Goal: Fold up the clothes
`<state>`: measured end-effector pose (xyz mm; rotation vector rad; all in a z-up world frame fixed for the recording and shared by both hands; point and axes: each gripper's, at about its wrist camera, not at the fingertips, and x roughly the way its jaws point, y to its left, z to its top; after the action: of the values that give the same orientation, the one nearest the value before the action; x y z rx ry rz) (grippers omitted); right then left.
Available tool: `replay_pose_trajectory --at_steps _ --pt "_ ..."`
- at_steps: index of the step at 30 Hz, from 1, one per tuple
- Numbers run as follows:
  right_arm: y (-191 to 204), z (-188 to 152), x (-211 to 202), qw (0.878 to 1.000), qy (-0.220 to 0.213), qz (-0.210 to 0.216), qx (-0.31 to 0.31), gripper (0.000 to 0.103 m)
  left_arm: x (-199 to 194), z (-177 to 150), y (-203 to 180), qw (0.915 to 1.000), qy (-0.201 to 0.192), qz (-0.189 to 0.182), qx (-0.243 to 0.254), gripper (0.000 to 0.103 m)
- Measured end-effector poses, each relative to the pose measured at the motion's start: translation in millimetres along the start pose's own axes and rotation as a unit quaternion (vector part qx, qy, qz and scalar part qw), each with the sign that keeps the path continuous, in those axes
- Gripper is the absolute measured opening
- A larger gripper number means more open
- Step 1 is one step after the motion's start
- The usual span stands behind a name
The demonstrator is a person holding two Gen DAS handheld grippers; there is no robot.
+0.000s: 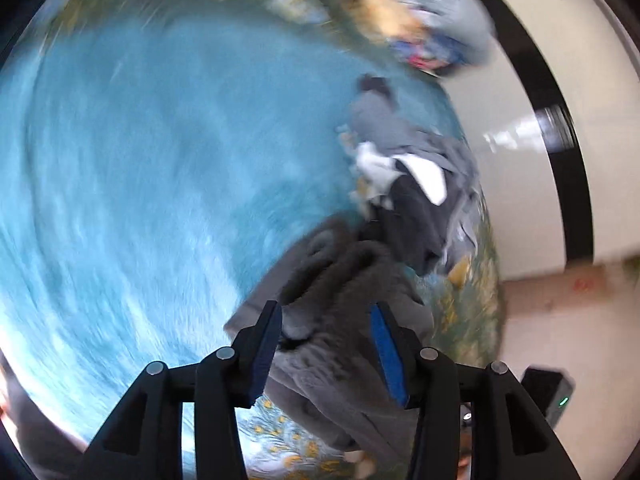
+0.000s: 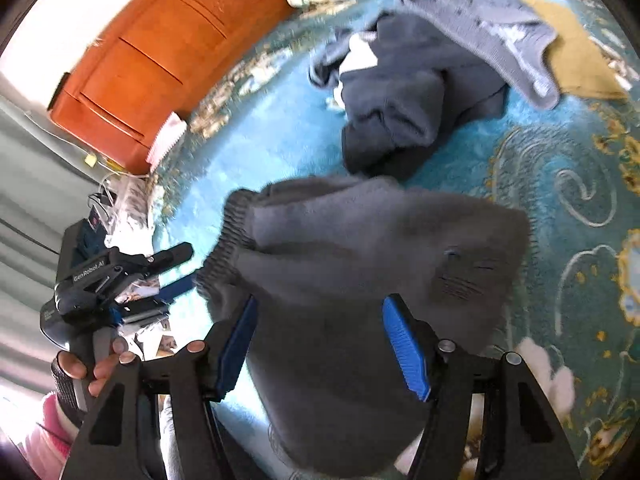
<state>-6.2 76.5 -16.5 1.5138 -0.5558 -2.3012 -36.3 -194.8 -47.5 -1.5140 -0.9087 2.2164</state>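
Note:
A grey fleece garment [image 1: 340, 280] with a ribbed cuff lies bunched on the teal carpet [image 1: 140, 160]. My left gripper [image 1: 326, 312] stands over one end of it. Both blue pads are apart and the fabric sits between and below them, unpinched. In the right wrist view the same garment [image 2: 360, 240] fills the gap of my right gripper [image 2: 320, 304]. The inner faces of its pads show bare, so it is open. The left gripper [image 2: 180, 270] appears there too, open beside the cuff and held by a hand [image 2: 92, 368].
A heap of dark clothes [image 2: 400, 112] with a white piece lies farther off on the carpet [image 2: 280, 120]. A light grey knit [image 2: 480, 20] and a yellow cloth [image 2: 576, 52] lie behind the heap. An orange wooden cabinet [image 2: 152, 48] stands at the carpet's edge. White tiled floor [image 1: 520, 100] borders the carpet.

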Motion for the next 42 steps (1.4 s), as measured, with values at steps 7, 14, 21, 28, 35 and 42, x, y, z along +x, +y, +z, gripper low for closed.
replay_pose_trajectory --at_steps 7,14,21,28,35,42 --pt "13.4 -30.4 -17.0 0.999 -0.021 -0.022 -0.025 0.066 37.9 -27.6 -66.5 0.9780 0.044 0.051 0.198 0.051" --pt "3.7 -51.3 6.7 0.999 0.000 -0.032 -0.026 0.067 70.9 -34.7 -37.6 0.9806 0.078 0.069 0.166 0.051" --pt "1.1 -57.6 24.3 0.998 0.008 -0.044 -0.047 0.071 79.2 -35.9 -50.9 0.9679 0.089 0.099 0.213 0.051" --pt "-15.3 -29.0 -11.6 0.999 -0.028 0.002 0.023 0.071 54.1 -21.1 -63.4 0.9741 0.057 0.062 0.210 0.051" --pt "-34.6 10.7 9.3 0.998 -0.039 -0.023 0.049 0.071 86.3 -2.8 -61.5 0.9744 0.084 0.083 0.191 0.051" --pt "-49.0 10.5 37.7 0.997 -0.018 -0.033 0.067 0.072 99.7 4.4 -48.4 0.9802 0.102 0.069 0.155 0.051"
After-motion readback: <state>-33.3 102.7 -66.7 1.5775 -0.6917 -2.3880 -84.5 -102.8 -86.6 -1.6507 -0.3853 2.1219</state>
